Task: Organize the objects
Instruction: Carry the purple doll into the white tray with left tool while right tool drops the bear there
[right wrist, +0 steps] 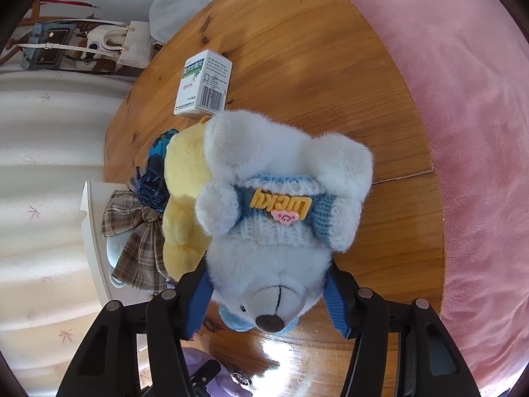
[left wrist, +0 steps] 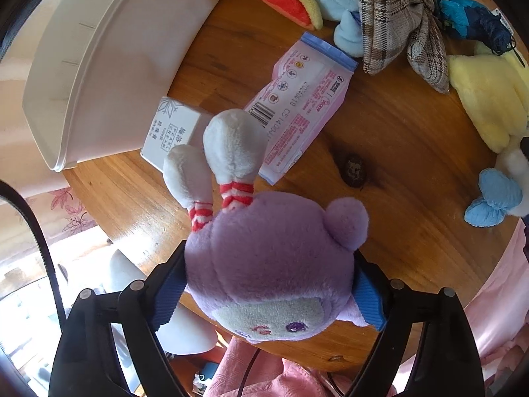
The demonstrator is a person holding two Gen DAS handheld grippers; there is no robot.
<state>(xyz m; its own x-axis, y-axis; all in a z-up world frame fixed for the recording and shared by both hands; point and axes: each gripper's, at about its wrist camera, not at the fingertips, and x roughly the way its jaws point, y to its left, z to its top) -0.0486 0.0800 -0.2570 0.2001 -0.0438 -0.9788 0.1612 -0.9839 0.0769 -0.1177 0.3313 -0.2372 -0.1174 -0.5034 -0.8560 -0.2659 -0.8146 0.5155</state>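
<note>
In the left wrist view a purple plush toy (left wrist: 274, 264) with white feet and red-striped ankles lies on the round wooden table (left wrist: 403, 165). My left gripper (left wrist: 271, 254) is closed around its body, and both blue pads (left wrist: 170, 287) touch its sides. In the right wrist view a white plush bear (right wrist: 281, 231) in a blue knitted sweater with a yellow "Lucky" badge lies on its back. My right gripper (right wrist: 267, 266) grips its head between the blue pads (right wrist: 198, 297).
A white plastic bin (left wrist: 99, 66) stands at the table's left. Beside it lie a small white box (left wrist: 172, 129) and a pink packet (left wrist: 297, 106). A yellow plush (right wrist: 185, 198), a plaid bow (right wrist: 139, 241) and a carton (right wrist: 205, 86) sit near the bear. Pink cloth (right wrist: 479, 132) borders the table.
</note>
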